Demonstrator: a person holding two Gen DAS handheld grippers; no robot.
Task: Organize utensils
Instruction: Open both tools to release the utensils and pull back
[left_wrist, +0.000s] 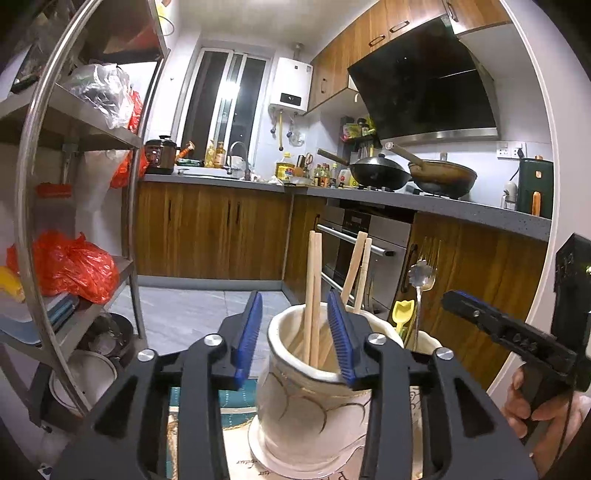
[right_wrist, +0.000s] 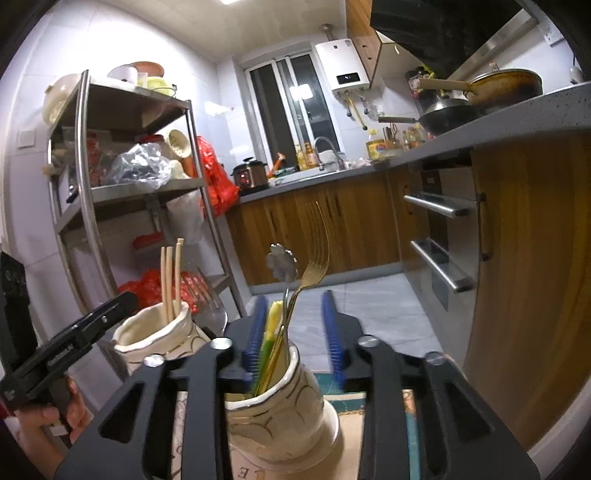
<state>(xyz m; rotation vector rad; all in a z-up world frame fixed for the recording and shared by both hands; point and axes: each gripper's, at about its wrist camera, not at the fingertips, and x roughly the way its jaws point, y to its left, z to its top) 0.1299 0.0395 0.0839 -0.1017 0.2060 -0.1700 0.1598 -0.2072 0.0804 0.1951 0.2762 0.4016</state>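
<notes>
two cream, gold-veined ceramic holders (left_wrist: 314, 398) side by side on a patterned mat (right_wrist: 384, 413). wooden chopsticks (left_wrist: 313, 295) upright in one (four, pale); fork (right_wrist: 314, 273), flower-ended spoon (right_wrist: 282, 262) and yellow piece (right_wrist: 274, 317) in the other. left gripper (left_wrist: 295, 332) and right gripper (right_wrist: 295, 332) both parted, gripping nothing.

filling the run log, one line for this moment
left gripper: open, empty | right gripper: open, empty | chopsticks: in jar | fork: in other jar

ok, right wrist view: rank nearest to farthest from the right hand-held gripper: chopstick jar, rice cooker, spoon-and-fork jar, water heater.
1. spoon-and-fork jar, directly under the right hand-held gripper, between its open fingers.
2. chopstick jar, just left, beside the other hand-held gripper.
3. rice cooker, on the far counter, left of the sink.
4. water heater, high on the back wall.
</notes>
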